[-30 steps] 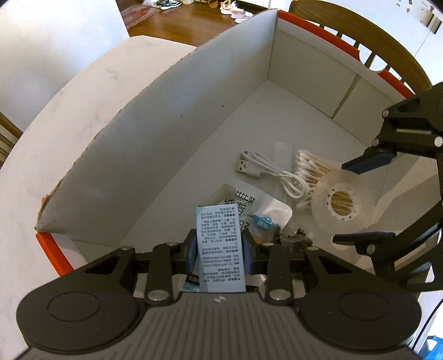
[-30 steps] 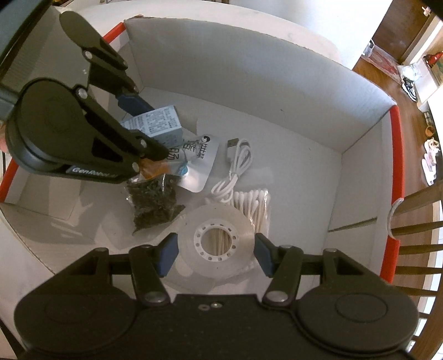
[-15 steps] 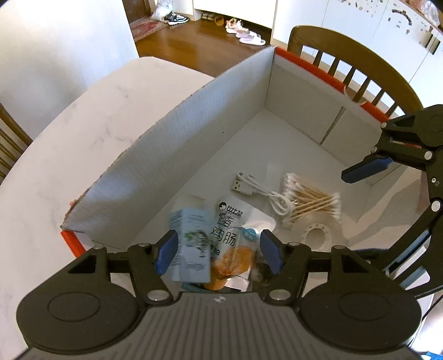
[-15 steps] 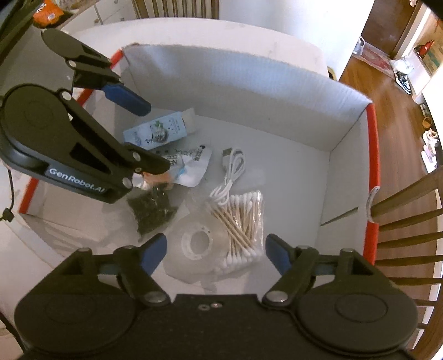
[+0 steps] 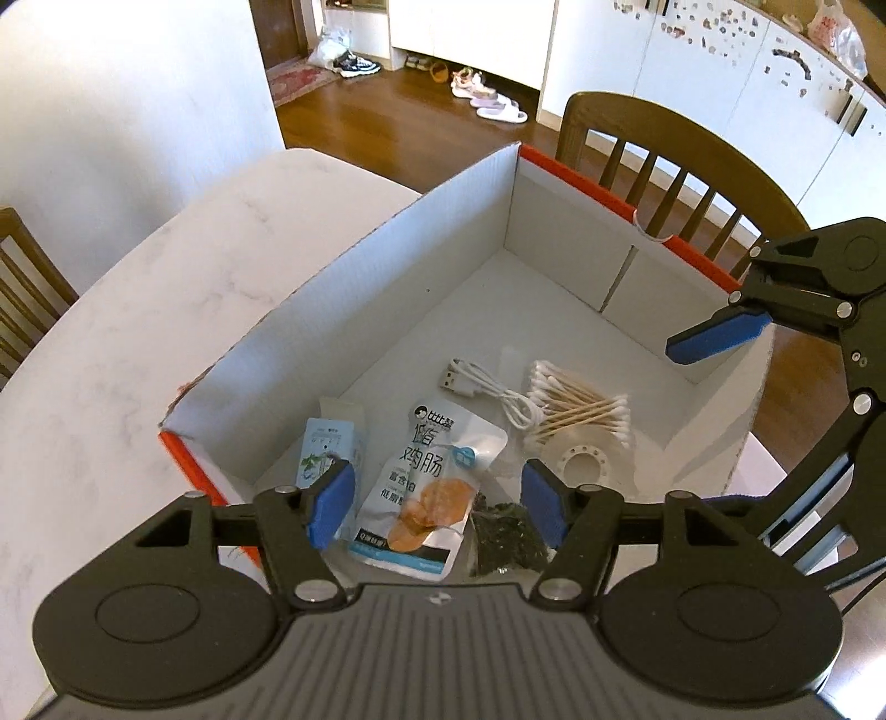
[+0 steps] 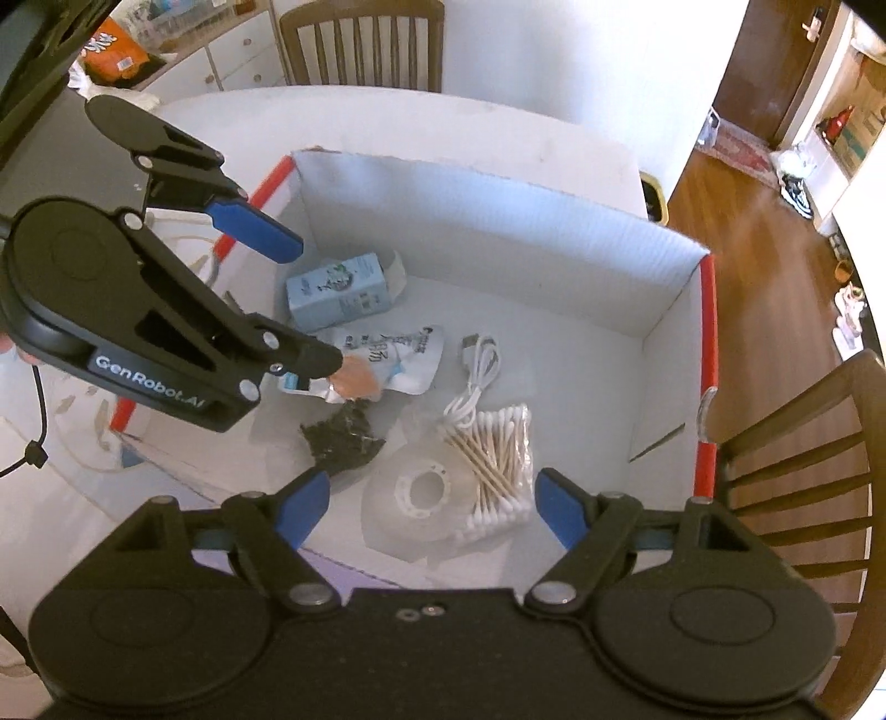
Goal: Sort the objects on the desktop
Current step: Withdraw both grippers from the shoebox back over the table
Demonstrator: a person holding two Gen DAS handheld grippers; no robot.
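Observation:
A white cardboard box with red edges (image 5: pixel 354 310) (image 6: pixel 498 221) sits on the table. On its floor lie a light blue carton (image 5: pixel 326 443) (image 6: pixel 338 288), a snack pouch (image 5: pixel 426 487) (image 6: pixel 387 354), a bag of dark bits (image 5: pixel 506 537) (image 6: pixel 340 437), a white USB cable (image 5: pixel 487 390) (image 6: pixel 476 376), cotton swabs (image 5: pixel 576 410) (image 6: pixel 493 459) and a tape roll (image 5: pixel 581 465) (image 6: pixel 421 493). My left gripper (image 5: pixel 437 504) (image 6: pixel 299 304) hangs open above the pouch, holding nothing. My right gripper (image 6: pixel 432 507) hangs open over the tape roll, also empty; one of its fingers (image 5: pixel 714 335) shows in the left wrist view.
The box rests on a white marble table (image 5: pixel 138 343) (image 6: pixel 443 127). Wooden chairs (image 5: pixel 664 160) (image 6: pixel 797 443) stand close to the box's far end, another chair (image 6: pixel 365 39) across the table. Wooden floor (image 5: pixel 387 105) lies beyond.
My left gripper opened and let the light blue carton drop into the box. My right gripper let go of the tape roll. Both have lifted up and away from the box floor.

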